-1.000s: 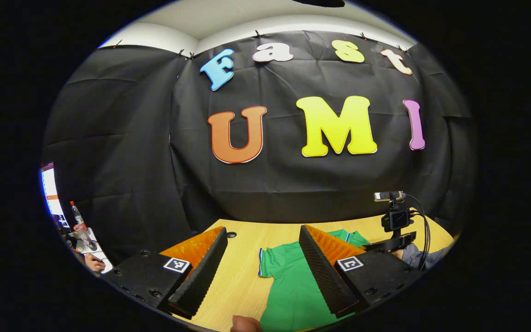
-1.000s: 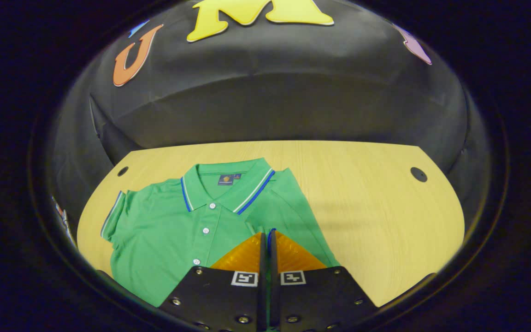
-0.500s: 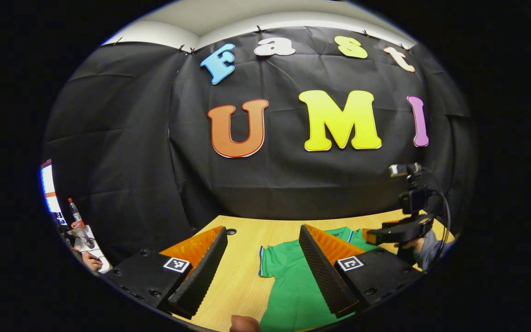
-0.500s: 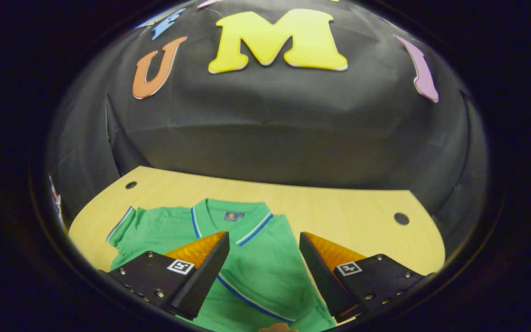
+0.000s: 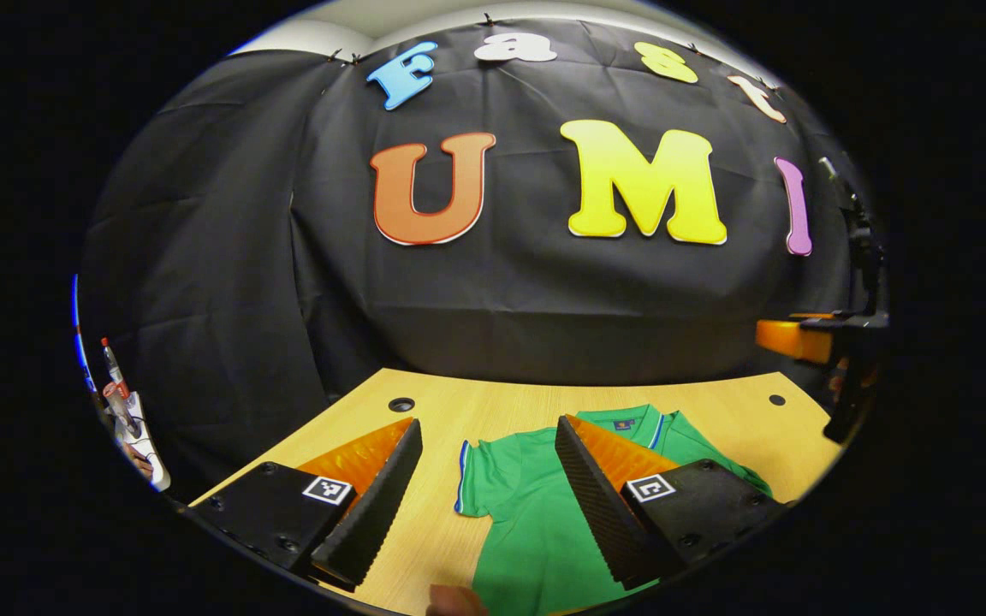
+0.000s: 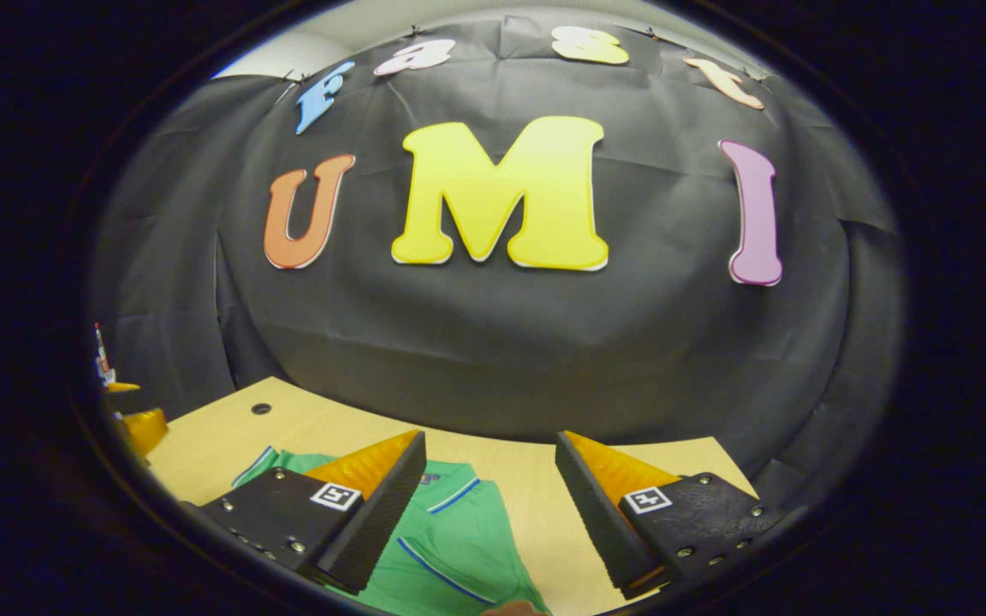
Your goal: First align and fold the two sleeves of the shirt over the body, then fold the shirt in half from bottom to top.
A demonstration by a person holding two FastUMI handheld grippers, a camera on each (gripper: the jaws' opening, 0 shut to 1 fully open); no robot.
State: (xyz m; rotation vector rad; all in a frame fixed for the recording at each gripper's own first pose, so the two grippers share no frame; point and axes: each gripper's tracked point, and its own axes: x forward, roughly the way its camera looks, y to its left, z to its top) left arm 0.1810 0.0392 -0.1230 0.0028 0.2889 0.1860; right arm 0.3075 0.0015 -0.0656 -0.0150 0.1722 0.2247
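Both tools [image 5: 488,505] [image 6: 490,505] open above shirt [image 5: 536,522] on wood table [image 5: 493,411].

Left gripper view: you look from above the near edge of the table [image 5: 715,395], facing the back wall, with the green shirt [image 5: 536,513] close below.
Right gripper view: you look from farther right, facing the same wall and tipped up more.
Shared part: both views see the shirt [image 6: 450,547], the table [image 6: 219,432] and the wall.
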